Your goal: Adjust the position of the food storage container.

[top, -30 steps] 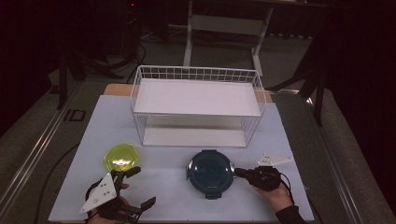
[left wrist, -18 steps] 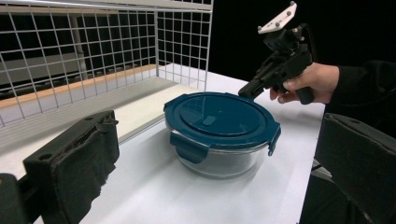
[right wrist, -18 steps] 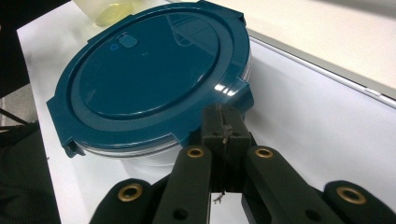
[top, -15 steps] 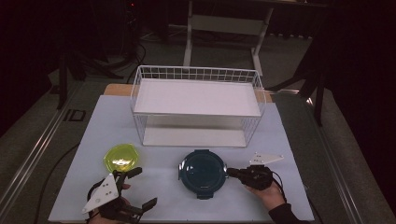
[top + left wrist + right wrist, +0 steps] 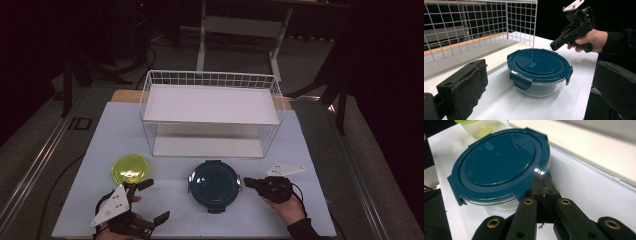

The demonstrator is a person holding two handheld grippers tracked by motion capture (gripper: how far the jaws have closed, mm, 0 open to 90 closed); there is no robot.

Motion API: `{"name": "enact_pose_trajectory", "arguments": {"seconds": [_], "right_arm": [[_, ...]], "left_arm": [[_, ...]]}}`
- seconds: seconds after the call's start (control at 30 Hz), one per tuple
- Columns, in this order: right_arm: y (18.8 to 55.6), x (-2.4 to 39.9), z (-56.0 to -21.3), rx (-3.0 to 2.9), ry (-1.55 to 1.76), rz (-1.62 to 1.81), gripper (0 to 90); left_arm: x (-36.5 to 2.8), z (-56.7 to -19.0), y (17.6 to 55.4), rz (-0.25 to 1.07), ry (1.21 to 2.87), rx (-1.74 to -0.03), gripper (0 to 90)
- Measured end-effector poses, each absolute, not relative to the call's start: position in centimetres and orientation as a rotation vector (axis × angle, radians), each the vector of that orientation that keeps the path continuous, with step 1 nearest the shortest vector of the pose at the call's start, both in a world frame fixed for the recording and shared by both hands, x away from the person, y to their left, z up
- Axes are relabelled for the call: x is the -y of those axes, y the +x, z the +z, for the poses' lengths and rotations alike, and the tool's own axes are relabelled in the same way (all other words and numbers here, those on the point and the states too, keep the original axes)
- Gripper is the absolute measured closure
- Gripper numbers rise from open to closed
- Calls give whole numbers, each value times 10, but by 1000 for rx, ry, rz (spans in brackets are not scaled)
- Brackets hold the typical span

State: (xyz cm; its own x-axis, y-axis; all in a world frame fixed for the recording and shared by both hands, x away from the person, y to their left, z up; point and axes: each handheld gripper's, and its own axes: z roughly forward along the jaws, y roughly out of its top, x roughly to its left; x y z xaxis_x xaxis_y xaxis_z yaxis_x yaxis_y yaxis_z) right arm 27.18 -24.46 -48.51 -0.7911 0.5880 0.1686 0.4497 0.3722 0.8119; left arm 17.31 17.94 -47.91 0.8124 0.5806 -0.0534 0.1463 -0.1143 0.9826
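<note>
A round glass container with a dark blue clip lid (image 5: pixel 214 185) stands on the white table (image 5: pixel 100 135), in front of the rack. My right gripper (image 5: pixel 248 182) is shut with nothing between its jaws; its tip (image 5: pixel 544 185) rests at the container's right side, under the lid (image 5: pixel 499 160). My left gripper (image 5: pixel 154 201) hovers at the front left, jaws wide open and empty, aimed at the container (image 5: pixel 537 66). Its two pads (image 5: pixel 467 86) frame that container from a distance. The right gripper (image 5: pixel 556 45) appears behind the container there.
A small container with a yellow-green lid (image 5: pixel 129 169) sits left of the blue one, close to my left gripper. A white wire rack with a white shelf (image 5: pixel 210 105) stands across the middle of the table. Dark floor and table legs lie beyond.
The blue-lidded container has slid a little to the left, with my shut right gripper following against its right side. The left gripper has stayed put.
</note>
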Motion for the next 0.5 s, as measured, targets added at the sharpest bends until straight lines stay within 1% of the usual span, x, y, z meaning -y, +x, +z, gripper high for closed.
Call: {"name": "enact_pose_trajectory", "arguments": {"seconds": [0.03,0.1,0.17,0.23,0.27,0.3,0.33,0.4,0.47,0.5], "right_arm": [[269,246,-482,-2466,938,1402,890],[264,247,-478,-2436,920,1431,757],[260,249,-473,-2406,927,1462,707],[258,251,-469,-2379,914,1488,566],[256,252,-466,-2365,906,1498,525],[255,252,-464,-2354,888,1505,460],[254,251,-462,-2345,882,1506,377],[253,251,-459,-2343,865,1535,262],[250,249,-456,-2327,852,1529,176],[250,249,-456,-2325,860,1537,168]], "left_arm": [[-178,-478,174,407,1669,-578,0],[-175,-475,175,395,1673,-581,0],[-172,-472,176,380,1696,-582,0],[-168,-469,178,363,1705,-585,0],[-167,-467,179,352,1699,-583,0],[-165,-466,180,342,1695,-578,0],[-164,-465,182,330,1693,-578,0],[-161,-461,185,296,1685,-578,0],[-158,-459,188,273,1684,-577,0],[-156,-457,190,274,1696,-577,0]]}}
